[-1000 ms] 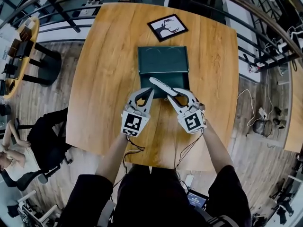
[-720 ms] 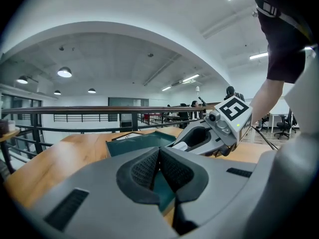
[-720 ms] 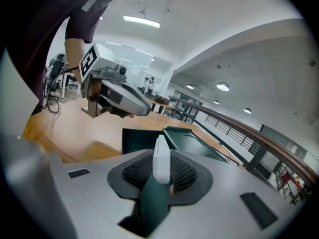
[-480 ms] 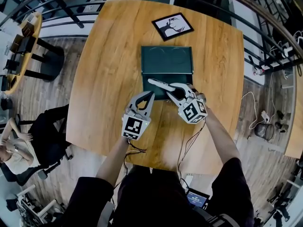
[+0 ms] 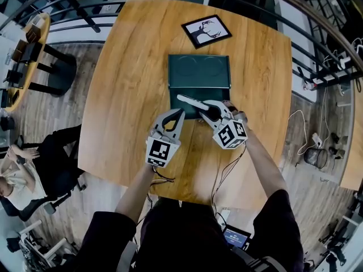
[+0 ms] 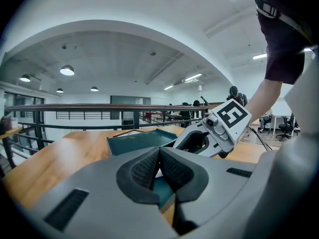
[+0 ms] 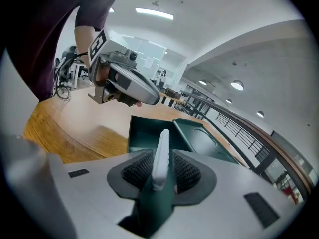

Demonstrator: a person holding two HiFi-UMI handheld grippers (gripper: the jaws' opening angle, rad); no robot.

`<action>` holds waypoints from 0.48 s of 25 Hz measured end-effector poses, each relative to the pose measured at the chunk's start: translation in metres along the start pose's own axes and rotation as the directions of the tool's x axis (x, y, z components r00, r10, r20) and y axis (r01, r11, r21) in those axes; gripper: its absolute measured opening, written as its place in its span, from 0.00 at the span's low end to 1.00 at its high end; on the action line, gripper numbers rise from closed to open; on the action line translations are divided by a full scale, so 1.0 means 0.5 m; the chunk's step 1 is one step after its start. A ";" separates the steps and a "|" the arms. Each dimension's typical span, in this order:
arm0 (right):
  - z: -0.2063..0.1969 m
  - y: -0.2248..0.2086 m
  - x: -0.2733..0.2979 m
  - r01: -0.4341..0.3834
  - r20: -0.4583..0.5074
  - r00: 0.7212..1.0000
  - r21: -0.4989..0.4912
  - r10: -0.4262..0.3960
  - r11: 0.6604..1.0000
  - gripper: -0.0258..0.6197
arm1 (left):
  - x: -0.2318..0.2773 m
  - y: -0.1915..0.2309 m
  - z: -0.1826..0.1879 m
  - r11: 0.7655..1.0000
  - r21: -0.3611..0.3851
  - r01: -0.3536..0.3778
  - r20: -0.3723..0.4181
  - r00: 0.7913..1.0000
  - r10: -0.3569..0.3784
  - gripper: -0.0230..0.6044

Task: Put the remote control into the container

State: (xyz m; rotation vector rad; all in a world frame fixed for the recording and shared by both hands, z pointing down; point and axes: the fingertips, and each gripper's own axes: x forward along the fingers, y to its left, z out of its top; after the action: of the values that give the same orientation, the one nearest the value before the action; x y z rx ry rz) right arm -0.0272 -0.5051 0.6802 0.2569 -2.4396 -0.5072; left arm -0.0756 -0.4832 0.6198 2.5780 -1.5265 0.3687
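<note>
Right claw [image 7: 160, 171] is clamped on the white remote control [image 7: 162, 148], hanging over the open green container [image 5: 218, 97] on the worktop [image 5: 130, 67]. Left claw [image 6: 159, 158] is pinched together, empty. Carry step, I reckon. Next it needs lowering in, then letting go.

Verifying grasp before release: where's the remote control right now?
Head view, just right of centre: the remote control is clamped between the right gripper's jaws, over the near half of the open green container.
</note>
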 end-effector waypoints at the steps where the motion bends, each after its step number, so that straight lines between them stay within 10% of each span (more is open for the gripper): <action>1: -0.001 0.000 -0.001 0.003 -0.002 1.000 0.001 -0.003 1.000 0.22 | -0.001 0.000 -0.001 1.000 0.000 -0.001 0.000 1.000 0.001 0.05; 12: 0.036 -0.022 -0.051 0.090 0.055 0.993 0.166 -0.101 0.982 0.22 | -0.029 -0.014 0.023 1.000 -0.001 -0.005 0.019 1.000 0.005 0.05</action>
State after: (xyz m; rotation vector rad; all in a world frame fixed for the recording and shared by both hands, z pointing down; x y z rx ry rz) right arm -0.0174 -0.5020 0.6489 0.4346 -2.5436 -0.3608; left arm -0.0746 -0.4702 0.6049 2.5847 -1.5394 0.3452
